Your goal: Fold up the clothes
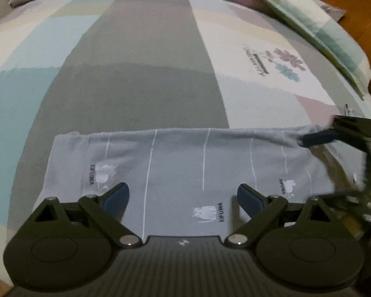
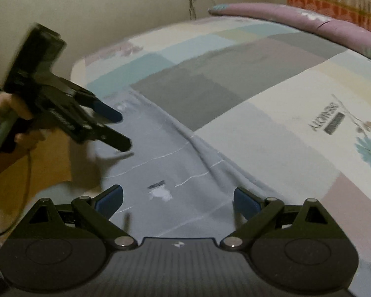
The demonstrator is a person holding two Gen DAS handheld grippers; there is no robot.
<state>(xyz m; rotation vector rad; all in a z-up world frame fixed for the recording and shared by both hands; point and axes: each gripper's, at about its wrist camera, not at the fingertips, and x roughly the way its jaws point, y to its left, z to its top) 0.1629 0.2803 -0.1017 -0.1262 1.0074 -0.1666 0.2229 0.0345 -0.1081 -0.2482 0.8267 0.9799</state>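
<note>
Patchwork bedsheet (image 1: pixel 148 49) under grey printed garment (image 1: pixel 175 163), long axis 9-to-3. Left gripper (image 1: pixel 183 195) spread above middle; right gripper (image 2: pixel 178 198) spread, at 3 o'clock end.

My left gripper (image 1: pixel 183 195) is black plastic with two blue pads at its fingertips (image 1: pixel 117 198). Shiny round silver screws (image 1: pixel 129 240) join its arms, and behind them sit two big round discs. Between the discs is a ribbed grey block with a small white mark. My right gripper (image 2: pixel 178 198) looks just the same. A hand (image 2: pixel 11 106) with a dark sleeve wraps a pale green handle, and a thin dark cable (image 2: pixel 27 173) hangs below that handle.
</note>
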